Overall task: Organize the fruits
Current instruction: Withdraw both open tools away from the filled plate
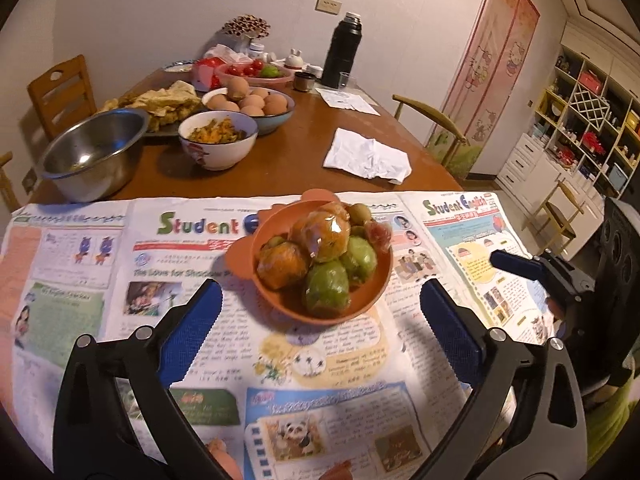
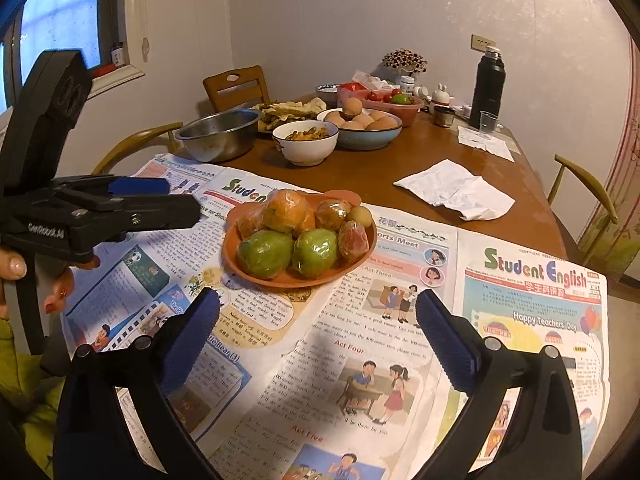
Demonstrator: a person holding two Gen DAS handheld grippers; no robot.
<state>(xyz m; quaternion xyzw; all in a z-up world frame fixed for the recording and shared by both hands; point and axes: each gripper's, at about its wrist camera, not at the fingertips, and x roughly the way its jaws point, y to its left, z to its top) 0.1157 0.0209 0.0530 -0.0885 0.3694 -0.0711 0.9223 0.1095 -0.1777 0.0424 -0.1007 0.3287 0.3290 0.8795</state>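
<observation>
Left wrist view: I see the left gripper (image 1: pixel 320 300) with its blue pads spread wide and nothing between them. It hangs above the newspapers (image 1: pixel 100 280) that cover the near end of the wooden table (image 1: pixel 280 160). Just ahead of the fingertips stands the orange bowl (image 1: pixel 376 280), on the newspapers. It holds the wrapped fruits (image 1: pixel 320 256): green ones at the front, orange ones behind and on top. At the right edge I see part of the right gripper (image 1: pixel 520 266), clear of the bowl.

Right wrist view: I see the right gripper (image 2: pixel 318 310) likewise spread wide and empty, over the newspapers. The orange bowl sits beyond its fingertips, slightly left of centre, with the fruits piled inside. The left gripper enters from the left edge, held by a hand (image 2: pixel 24 276), its tip just beside the bowl's left rim without touching it. Farther back on the table stand a steel bowl (image 2: pixel 218 134), a bowl of eggs (image 2: pixel 360 128) and a black flask (image 2: pixel 487 86).
</observation>
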